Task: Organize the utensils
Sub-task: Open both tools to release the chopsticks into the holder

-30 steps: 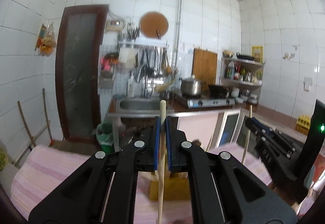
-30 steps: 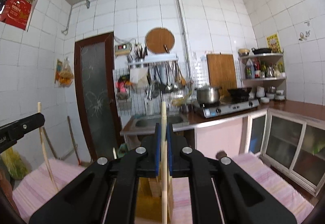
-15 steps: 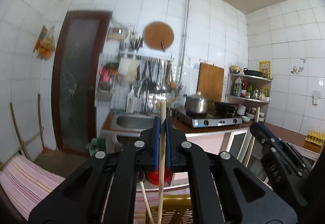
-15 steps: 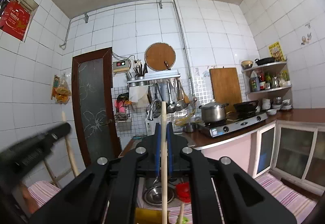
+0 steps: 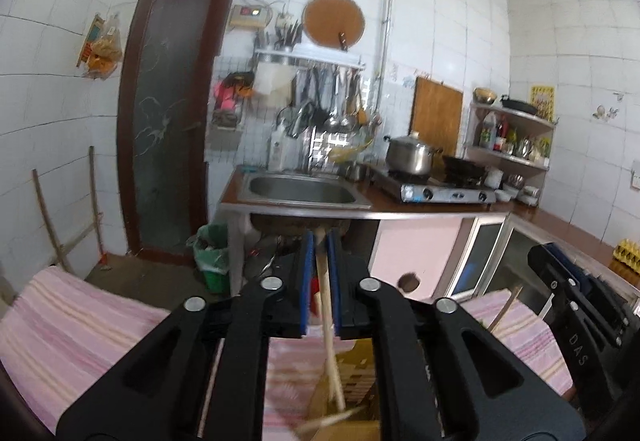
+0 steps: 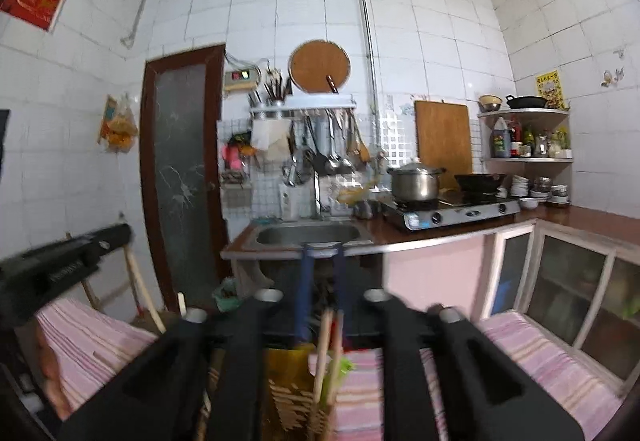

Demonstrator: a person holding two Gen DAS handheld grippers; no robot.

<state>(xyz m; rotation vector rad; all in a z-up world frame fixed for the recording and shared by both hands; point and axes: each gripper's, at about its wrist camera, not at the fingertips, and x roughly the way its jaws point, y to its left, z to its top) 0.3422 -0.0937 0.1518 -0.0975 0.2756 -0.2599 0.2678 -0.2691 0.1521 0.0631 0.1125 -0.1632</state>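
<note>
The left hand-held gripper [image 5: 320, 241] is opening, a wooden chopstick [image 5: 327, 305] loose between its jaws, tilting into the yellow utensil basket [image 6: 288, 369]. The right hand-held gripper [image 6: 320, 253] is opening, empty, above that basket's chopsticks.

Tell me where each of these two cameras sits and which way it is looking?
Left wrist view: sits on the left gripper, looking forward along its fingers at the sink; a chopstick stands loose between the opening jaws; the right gripper shows at the right.
Right wrist view: sits on the right gripper, looking the same way; its jaws are opening above chopsticks in a yellow holder; the left gripper shows at the left.
Both share the sink, stove, door and pink striped cloth.
</note>
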